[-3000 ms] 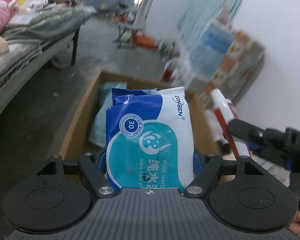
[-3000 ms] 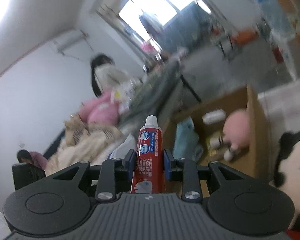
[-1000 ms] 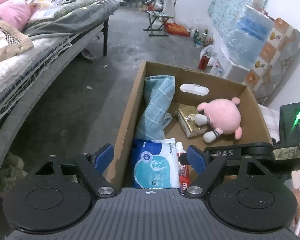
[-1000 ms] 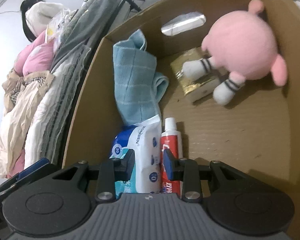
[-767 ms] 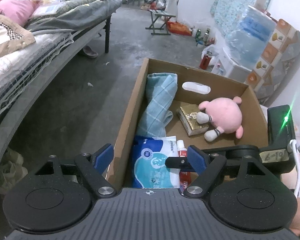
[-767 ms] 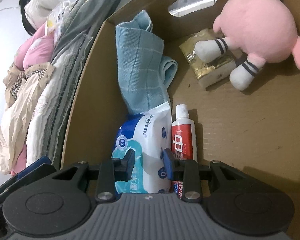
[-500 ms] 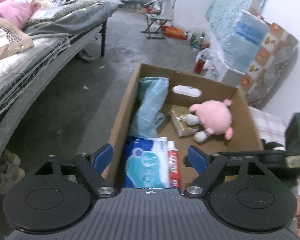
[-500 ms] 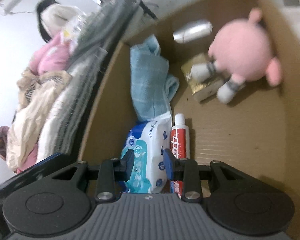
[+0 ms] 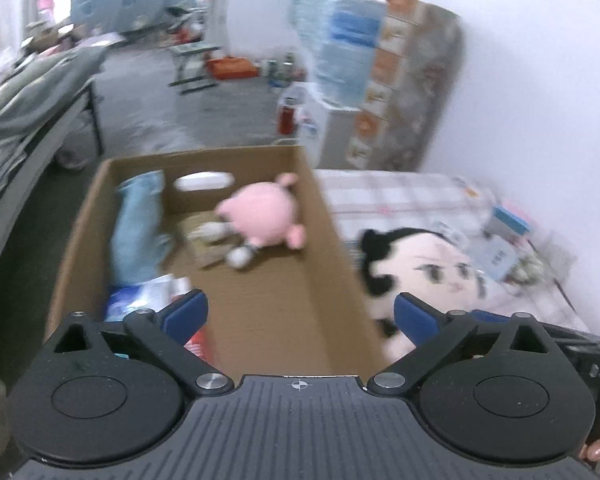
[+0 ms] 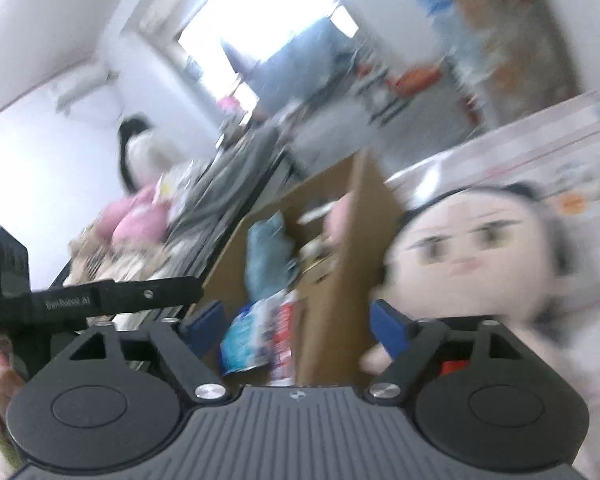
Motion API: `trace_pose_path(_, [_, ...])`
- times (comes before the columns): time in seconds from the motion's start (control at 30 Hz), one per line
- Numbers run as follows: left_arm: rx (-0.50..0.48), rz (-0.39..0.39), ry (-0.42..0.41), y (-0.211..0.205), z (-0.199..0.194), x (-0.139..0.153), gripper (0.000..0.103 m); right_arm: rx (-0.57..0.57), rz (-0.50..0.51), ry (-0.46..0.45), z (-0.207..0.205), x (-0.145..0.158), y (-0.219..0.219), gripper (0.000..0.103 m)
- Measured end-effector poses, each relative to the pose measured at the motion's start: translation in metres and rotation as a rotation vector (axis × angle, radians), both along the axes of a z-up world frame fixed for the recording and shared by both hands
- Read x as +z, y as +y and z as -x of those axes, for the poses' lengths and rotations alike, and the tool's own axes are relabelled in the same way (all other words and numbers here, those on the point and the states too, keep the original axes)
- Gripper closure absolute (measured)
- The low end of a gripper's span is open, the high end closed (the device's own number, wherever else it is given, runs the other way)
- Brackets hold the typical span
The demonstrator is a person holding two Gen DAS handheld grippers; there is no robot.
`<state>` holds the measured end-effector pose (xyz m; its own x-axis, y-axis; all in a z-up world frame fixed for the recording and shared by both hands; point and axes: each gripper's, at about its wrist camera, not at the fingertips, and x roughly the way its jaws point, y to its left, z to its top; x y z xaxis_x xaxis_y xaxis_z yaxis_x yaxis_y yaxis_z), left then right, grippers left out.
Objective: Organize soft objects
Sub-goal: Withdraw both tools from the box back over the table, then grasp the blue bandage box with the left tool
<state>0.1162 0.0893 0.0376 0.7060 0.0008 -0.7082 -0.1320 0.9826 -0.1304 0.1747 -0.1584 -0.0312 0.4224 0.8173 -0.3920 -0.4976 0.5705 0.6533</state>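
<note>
An open cardboard box (image 9: 320, 216) holds a pink plush (image 9: 266, 216), a folded blue towel (image 9: 134, 224), a gold packet (image 9: 198, 236), a blue wet-wipes pack (image 9: 140, 298) and a red toothpaste tube (image 9: 198, 342). A black-haired doll plush (image 9: 432, 270) lies on the bed right of the box. My left gripper (image 9: 300, 316) is open and empty above the box's near end. My right gripper (image 10: 296, 320) is open and empty, over the box's right wall (image 10: 352, 240), with the doll (image 10: 472, 256) to its right. Both views are blurred.
A checked bed sheet (image 9: 400, 196) with small boxes (image 9: 504, 236) lies right of the box. A grey-covered bed (image 9: 24, 108) stands at the left. A water dispenser (image 9: 340, 60) and clutter stand by the far wall. A dark-haired person (image 10: 140, 156) is at the far left.
Both grippers have swung right and lifted away from the box. The right gripper has opened wide, leaving the toothpaste in the box beside the wipes. The doll has come into view.
</note>
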Motion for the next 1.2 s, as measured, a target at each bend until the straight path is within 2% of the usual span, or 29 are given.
trace_pose_path(0.17, [-0.114,-0.029,0.022,-0.064,-0.032,0.004,0.000,-0.198,0.021,-0.135,0.017,-0.005,-0.069,0.027])
trace_pose_path(0.27, [-0.182,0.005,0.041,-0.106,-0.058,0.005,0.000,-0.304,0.059,-0.200,0.019,-0.013,-0.098,0.027])
trace_pose_path(0.37, [-0.243,0.061,0.057,-0.142,-0.092,0.004,0.000,-0.403,0.111,-0.226,0.012,-0.024,-0.121,0.027])
trace_pose_path(0.47, [-0.290,0.057,0.059,-0.177,-0.128,0.002,0.000,-0.447,0.097,-0.223,-0.001,-0.037,-0.145,0.027])
trace_pose_path(0.57, [-0.398,0.015,0.068,-0.214,-0.167,-0.004,0.000,-0.458,0.092,-0.207,-0.017,-0.050,-0.152,0.027])
trace_pose_path(0.67, [-0.546,-0.108,0.096,-0.254,-0.204,-0.015,0.000,-0.448,0.083,-0.193,-0.028,-0.064,-0.157,0.027])
trace_pose_path(0.73, [-0.605,-0.188,0.106,-0.273,-0.224,-0.023,0.000,-0.440,0.075,-0.193,-0.034,-0.072,-0.156,0.027])
trace_pose_path(0.83, [-0.691,-0.251,0.154,-0.297,-0.254,-0.039,0.000,-0.428,0.060,-0.182,-0.037,-0.085,-0.160,0.027])
trace_pose_path(1.07, [-0.718,-0.353,0.302,-0.323,-0.307,-0.085,0.000,-0.385,0.039,-0.155,-0.044,-0.107,-0.159,0.027])
trace_pose_path(1.17, [-0.694,-0.325,0.380,-0.319,-0.318,-0.098,0.002,-0.378,0.021,-0.154,-0.043,-0.110,-0.161,0.027])
trace_pose_path(1.2, [-0.677,-0.297,0.398,-0.316,-0.321,-0.101,0.005,-0.379,0.017,-0.155,-0.043,-0.110,-0.162,0.027])
